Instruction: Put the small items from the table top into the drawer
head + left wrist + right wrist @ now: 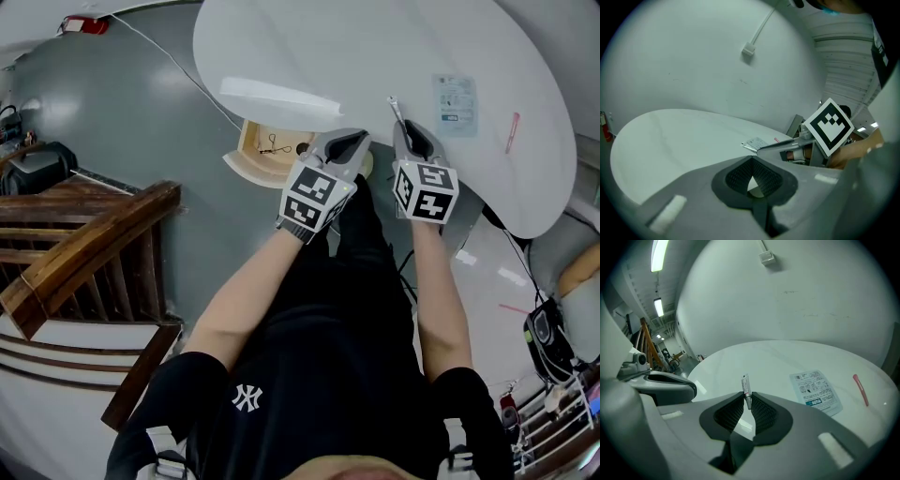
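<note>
My right gripper (pixel 747 401) is shut on a small white tube (pixel 746 386), which sticks out past the fingertips over the near edge of the white round table (pixel 394 47). The tube (pixel 396 110) also shows above the right gripper (pixel 407 136) in the head view. Just to its left, my left gripper (pixel 347 145) hangs at the table's rim; its pads (pixel 736 176) meet at the tips with nothing between them. A printed leaflet (pixel 456 98) and a pink stick (pixel 513 131) lie on the table to the right. The open wooden drawer (pixel 251 141) is under the table's left edge.
A white folded sheet (pixel 277 97) lies on the table above the drawer. A thin black cord (pixel 274 147) lies inside the drawer. Wooden stair rails (pixel 84 244) stand at the left, and a cable (pixel 169 61) runs over the grey floor. A cluttered cart (pixel 553 375) is at the lower right.
</note>
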